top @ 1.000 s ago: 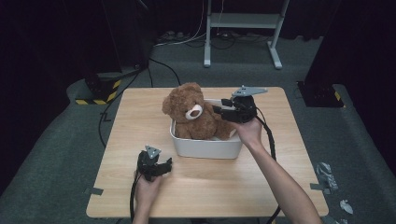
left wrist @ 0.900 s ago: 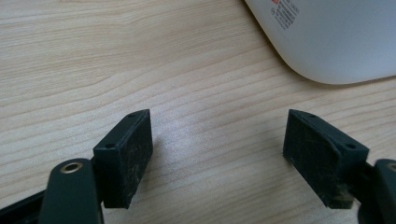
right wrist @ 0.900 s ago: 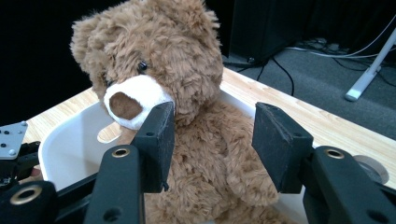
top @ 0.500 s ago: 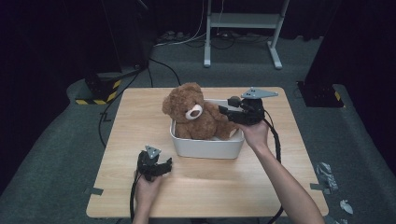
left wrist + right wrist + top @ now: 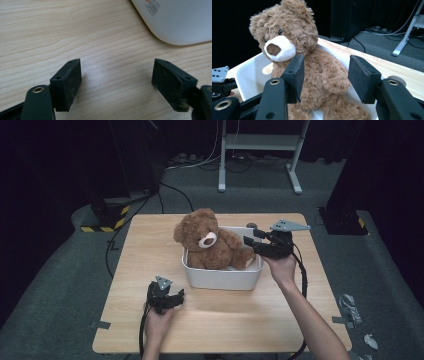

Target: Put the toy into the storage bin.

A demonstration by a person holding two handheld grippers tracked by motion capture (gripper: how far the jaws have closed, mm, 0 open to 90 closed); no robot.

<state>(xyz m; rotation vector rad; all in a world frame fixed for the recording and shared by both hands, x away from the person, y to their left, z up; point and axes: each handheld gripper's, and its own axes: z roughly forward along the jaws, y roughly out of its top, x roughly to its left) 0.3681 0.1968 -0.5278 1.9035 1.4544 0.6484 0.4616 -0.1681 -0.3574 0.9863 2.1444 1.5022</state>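
A brown teddy bear (image 5: 207, 241) sits upright in a white tub (image 5: 222, 279) near the middle of the wooden table (image 5: 140, 255). My right gripper (image 5: 250, 237) hangs open just right of the tub, its jaws apart and empty, pointing at the bear's arm. In the right gripper view the bear (image 5: 299, 52) sits beyond the jaws, inside the tub (image 5: 249, 72). My left gripper (image 5: 178, 296) rests open on the table in front of the tub's left corner. In the left gripper view its empty jaws lie over bare wood, with the tub's wall (image 5: 175, 20) ahead at the upper right.
A small round grey object (image 5: 251, 225) lies on the table behind the tub. Beyond the table's far edge are black cabinets, floor cables and a white stand's legs (image 5: 260, 142). Bits of debris (image 5: 348, 302) lie on the floor at the right.
My right gripper has drawn back to the right, away from the bear, and its jaws are now apart. The bear stays seated in the tub. The left gripper has not moved.
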